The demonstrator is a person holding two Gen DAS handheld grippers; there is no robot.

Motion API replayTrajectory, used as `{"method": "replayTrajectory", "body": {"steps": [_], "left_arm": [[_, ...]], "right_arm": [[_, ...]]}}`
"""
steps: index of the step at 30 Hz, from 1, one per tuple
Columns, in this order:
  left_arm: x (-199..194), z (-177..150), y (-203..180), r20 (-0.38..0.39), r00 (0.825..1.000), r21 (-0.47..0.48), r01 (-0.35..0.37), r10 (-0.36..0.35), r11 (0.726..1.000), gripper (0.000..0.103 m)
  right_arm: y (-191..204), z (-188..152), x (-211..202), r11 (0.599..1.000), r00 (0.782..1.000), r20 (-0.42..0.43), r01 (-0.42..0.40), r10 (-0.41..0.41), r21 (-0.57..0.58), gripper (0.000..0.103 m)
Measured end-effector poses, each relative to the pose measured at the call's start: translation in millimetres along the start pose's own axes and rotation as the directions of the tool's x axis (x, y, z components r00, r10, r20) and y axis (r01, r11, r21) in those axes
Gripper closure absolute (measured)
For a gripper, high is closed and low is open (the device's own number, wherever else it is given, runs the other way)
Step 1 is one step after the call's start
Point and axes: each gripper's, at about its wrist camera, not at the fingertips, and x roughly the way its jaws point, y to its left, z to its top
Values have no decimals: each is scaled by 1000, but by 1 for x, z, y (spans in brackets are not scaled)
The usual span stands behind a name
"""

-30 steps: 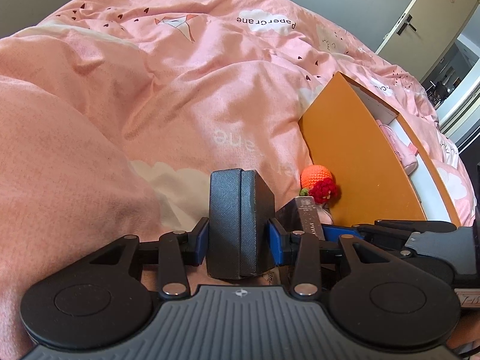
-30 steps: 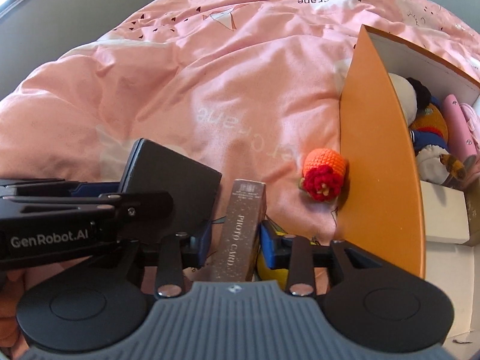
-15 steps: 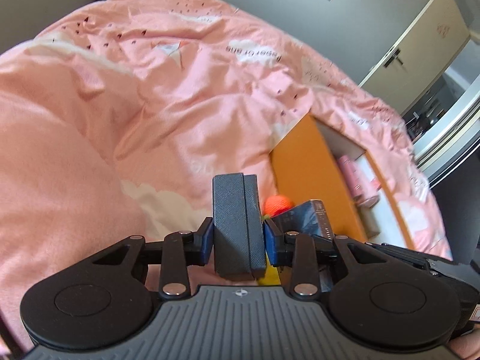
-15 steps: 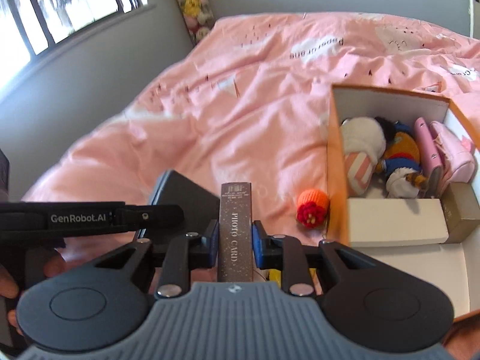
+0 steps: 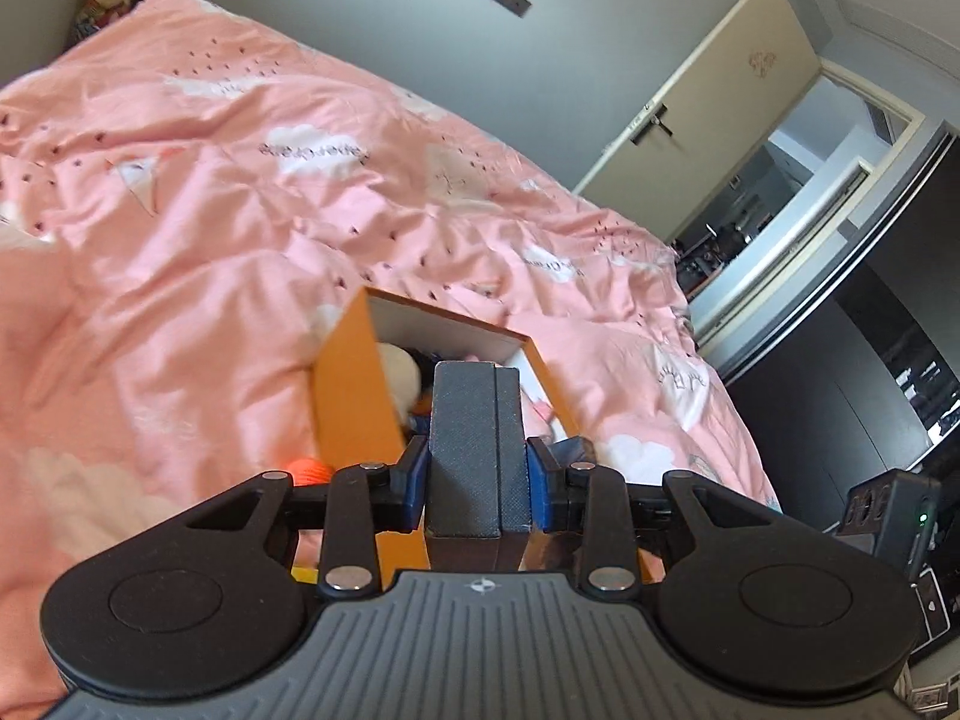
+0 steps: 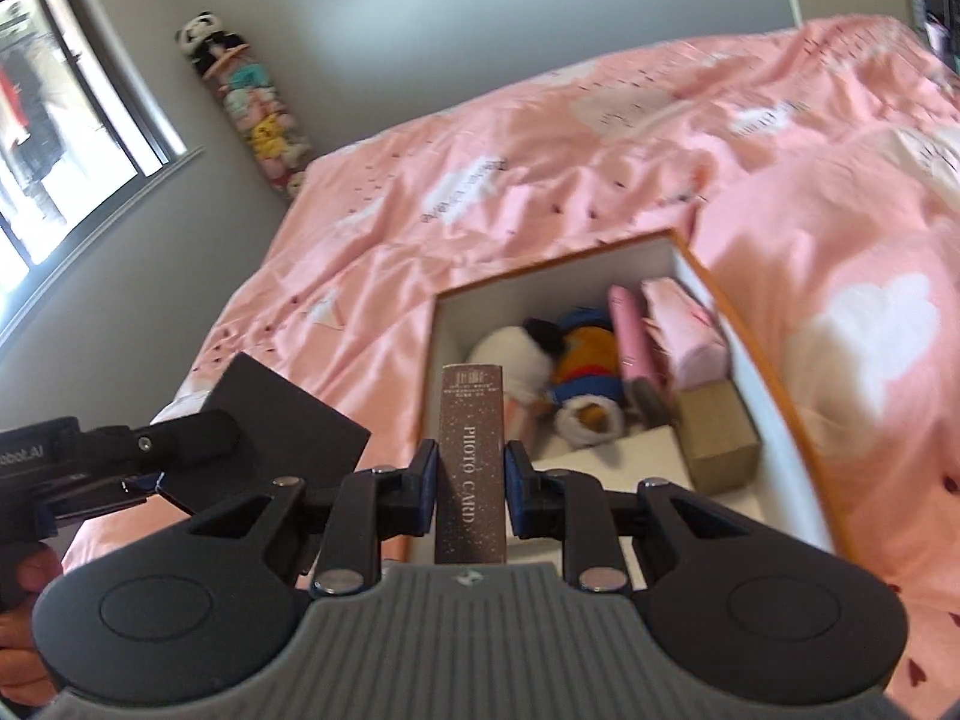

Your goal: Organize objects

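So basically both items were already lifted off the bed [image 6: 600, 138] and carried toward the open orange box [image 6: 774, 372]. The right gripper [image 6: 467, 480] was clamped tight on a slim brown photo card box [image 6: 471, 462], held upright with its long axis pointed away along the fingers [image 6: 425, 480]. The orange box was seen directly ahead of and below those fingers, plush toys [image 6: 576, 372] and pink items packed at its far end, white boxes nearer. The left gripper [image 5: 478, 483] was closed on a dark grey case [image 5: 477, 450], also upright, jaws just tightened around it, with the orange box ahead but its near wall in between. The right side was judged nearer the opening, so that drop would probably be done first, lengthwise into whatever gap was left.
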Motion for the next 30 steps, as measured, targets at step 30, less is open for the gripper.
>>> {"method": "replayTrajectory", "body": {"steps": [30], "left_arm": [[126,-65,-56,-266,901,225,-287,342,931,61]], "right_arm": [[-79,-16,52,997,993,-113,42,-34,70,79]]}}
